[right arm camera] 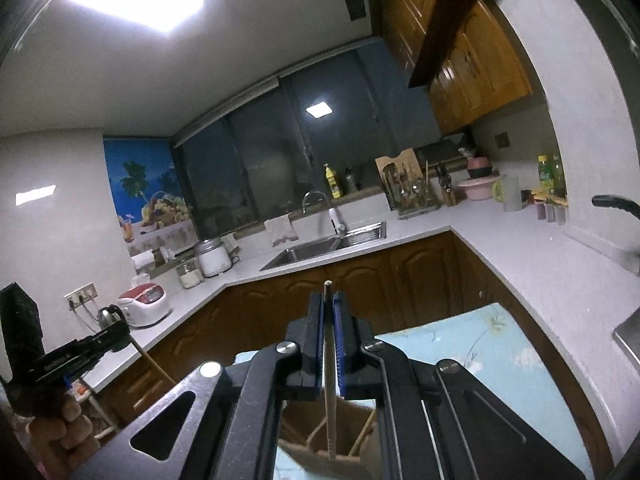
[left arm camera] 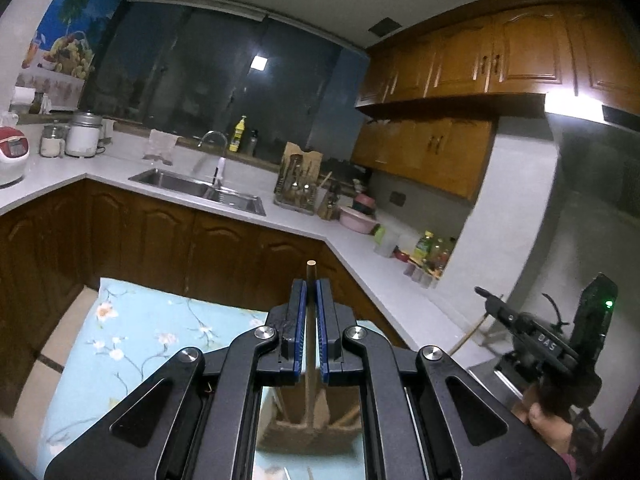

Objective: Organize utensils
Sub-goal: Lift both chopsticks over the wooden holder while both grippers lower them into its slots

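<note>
My left gripper [left arm camera: 311, 286] is shut on a thin wooden utensil handle [left arm camera: 311, 269] that sticks up past the blue pads. Its lower end reaches into a brown holder [left arm camera: 308, 432] seen below between the arms. My right gripper [right arm camera: 328, 298] is shut on a pale wooden stick [right arm camera: 327, 344] whose lower end also reaches a brown holder [right arm camera: 340, 458] with other sticks in it. Each gripper shows in the other's view: the right one [left arm camera: 486, 292] at the right edge, the left one [right arm camera: 120, 336] at the left edge, holding a wooden stick.
A light blue floral cloth [left arm camera: 132, 332] covers the table below. Behind it runs an L-shaped white counter [left arm camera: 304, 224] with a sink [left arm camera: 192, 188], a utensil rack [left arm camera: 296, 188], pink bowls [left arm camera: 358, 216], bottles [left arm camera: 430, 248], and a rice cooker [left arm camera: 12, 152].
</note>
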Available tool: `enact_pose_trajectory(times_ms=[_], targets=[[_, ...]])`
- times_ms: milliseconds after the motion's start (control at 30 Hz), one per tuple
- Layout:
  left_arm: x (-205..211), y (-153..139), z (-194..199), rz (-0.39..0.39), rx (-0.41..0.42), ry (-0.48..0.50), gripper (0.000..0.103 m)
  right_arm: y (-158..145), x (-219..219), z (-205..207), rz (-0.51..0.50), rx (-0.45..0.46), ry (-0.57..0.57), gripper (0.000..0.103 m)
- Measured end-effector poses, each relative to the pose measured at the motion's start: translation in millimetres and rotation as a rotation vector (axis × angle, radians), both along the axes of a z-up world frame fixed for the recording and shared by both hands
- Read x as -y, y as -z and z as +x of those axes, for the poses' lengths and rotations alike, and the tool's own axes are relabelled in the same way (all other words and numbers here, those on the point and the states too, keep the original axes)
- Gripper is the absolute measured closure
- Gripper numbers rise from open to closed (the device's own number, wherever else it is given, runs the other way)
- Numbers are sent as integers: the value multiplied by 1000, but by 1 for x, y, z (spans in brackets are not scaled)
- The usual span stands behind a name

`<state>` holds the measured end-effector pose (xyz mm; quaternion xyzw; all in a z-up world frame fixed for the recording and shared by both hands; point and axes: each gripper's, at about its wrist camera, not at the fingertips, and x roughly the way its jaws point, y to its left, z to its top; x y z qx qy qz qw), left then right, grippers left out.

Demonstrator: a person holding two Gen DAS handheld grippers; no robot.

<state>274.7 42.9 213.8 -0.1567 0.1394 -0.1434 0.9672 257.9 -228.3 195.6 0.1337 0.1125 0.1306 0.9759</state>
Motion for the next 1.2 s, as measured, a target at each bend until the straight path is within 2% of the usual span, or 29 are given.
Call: enact_pose_trajectory(times_ms=[167,300,600,733,1100,1133,1200], targets=[[-3,27,27,-44,-34,-25,99,17,-8,15,-29,-1,20,98],[-2,57,41,-54,-69,-53,99,43,-11,22,-28,-21,32,98],[12,109,53,-38,-165,-33,98,96,-15,38,-18,-135,32,98],[13,112,55,-24,-165,-31,98,109,-13,44,-23,-175,33,98],[15,108,59,19,-178,-22,98,109,-9,49,-9,-211,34,97],[16,108,60,22,-184,-20,98,108,-10,49,-11,-215,33,94],[16,107,61,23,-194,-21,93,109,-10,49,-15,-216,36,93]])
